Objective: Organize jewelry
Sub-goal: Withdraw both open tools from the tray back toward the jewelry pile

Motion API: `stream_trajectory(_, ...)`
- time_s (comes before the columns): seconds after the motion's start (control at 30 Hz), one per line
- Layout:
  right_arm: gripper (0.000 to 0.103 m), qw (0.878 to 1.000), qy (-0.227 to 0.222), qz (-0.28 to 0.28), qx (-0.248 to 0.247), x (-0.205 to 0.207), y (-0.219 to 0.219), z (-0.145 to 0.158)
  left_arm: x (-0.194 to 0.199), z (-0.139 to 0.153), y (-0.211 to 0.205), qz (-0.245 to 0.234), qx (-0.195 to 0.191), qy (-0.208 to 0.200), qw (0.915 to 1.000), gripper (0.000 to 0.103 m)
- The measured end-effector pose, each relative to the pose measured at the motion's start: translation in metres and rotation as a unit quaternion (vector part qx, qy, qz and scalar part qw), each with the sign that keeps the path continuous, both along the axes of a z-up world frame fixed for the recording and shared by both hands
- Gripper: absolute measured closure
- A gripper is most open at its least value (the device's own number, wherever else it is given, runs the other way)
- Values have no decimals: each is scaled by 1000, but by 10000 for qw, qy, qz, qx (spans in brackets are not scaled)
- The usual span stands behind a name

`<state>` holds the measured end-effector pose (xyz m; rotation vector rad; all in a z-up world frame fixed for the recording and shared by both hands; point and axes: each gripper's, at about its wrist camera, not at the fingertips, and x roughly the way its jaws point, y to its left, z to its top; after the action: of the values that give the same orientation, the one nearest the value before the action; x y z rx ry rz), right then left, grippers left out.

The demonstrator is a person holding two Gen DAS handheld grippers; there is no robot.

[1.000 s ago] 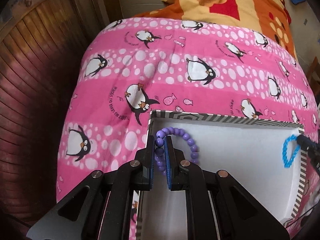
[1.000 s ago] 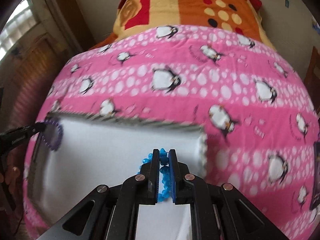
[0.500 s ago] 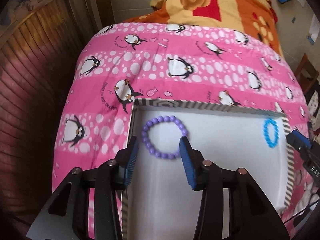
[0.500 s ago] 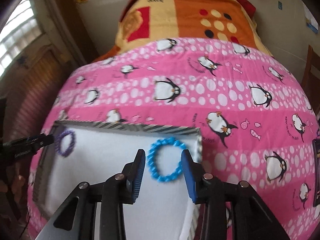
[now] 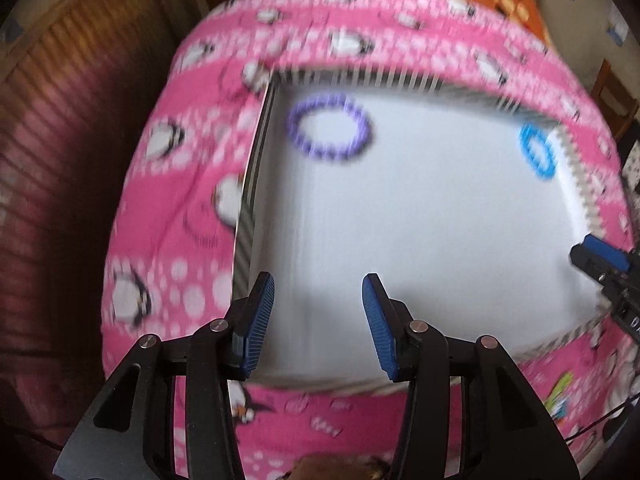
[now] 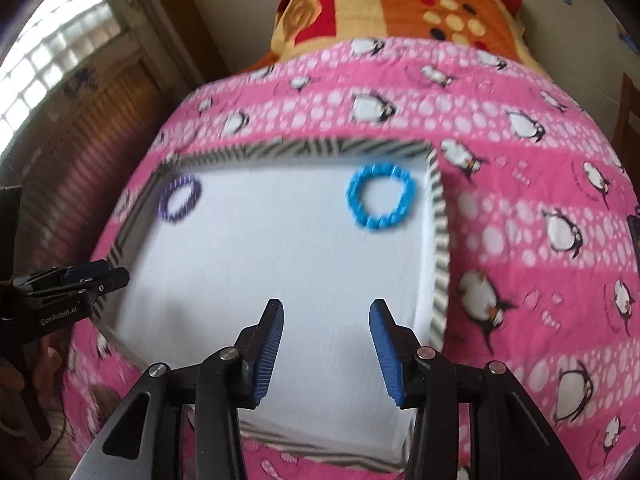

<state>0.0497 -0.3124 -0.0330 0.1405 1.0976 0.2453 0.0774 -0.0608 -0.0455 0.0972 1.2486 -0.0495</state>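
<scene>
L gripper (image 5: 318, 322): jaws apart and opening wider, nothing btwn them, just the white floor of the tray (image 5: 420, 220) behind the gap. Purple bead bracelet (image 5: 329, 126) lies flat in the tray, well ahead of the jaws and roughly in line w/ them, close to the tray's far-left corner. Blue bead bracelet (image 5: 538, 151) also flat in the tray, far ahead and off to the right of the L jaws, right by the striped right wall.

R gripper (image 6: 326, 348): jaws released too, opening, empty. From this view the blue bracelet (image 6: 380, 197) sits ahead of the jaws, slightly right, near the tray's far-right corner; purple one (image 6: 179, 199) is ahead and far left, near the far-left corner. Both bracelets well apart from each other and from either pair of jaws.

What each view adds: L wrist view is blurrier, beads smear, but it shows the tray's left wall (image 5: 250, 216) close up and the R gripper's tip (image 5: 600, 256) poking in at the right edge over the tray's right rim. R wrist view is sharper; shows the whole striped rim (image 6: 438, 240), the L gripper (image 6: 76, 280) at the left edge w/ fingers of a hand below it, a window (image 6: 52, 56) top left, and an orange-yellow blanket (image 6: 400, 4) beyond the pink penguin bedsheet (image 6: 540, 208) the tray rests on.
</scene>
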Motion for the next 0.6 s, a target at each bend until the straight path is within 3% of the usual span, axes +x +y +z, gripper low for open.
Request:
stream_trajectory(0.1, 60, 9996, 266, 62, 1, -6, 0, -13, -10, -15, 4, 16, -49, 296, 9995, 58)
stream_trajectory(0.37, 60, 9980, 568, 258, -21, -35, -11, -22, -47, -10, -1, -175, -163, 281, 9993, 58)
stream_trajectory(0.47, 60, 9970, 674, 296, 219, -47, -13, -19, -60, -4, 1, -225, -156, 242, 9993, 58)
stream_trajectory(0.6, 60, 9982, 495, 304, 157, -58, -10, -8, -67, 7, 8, -116, -140, 98, 9998, 58)
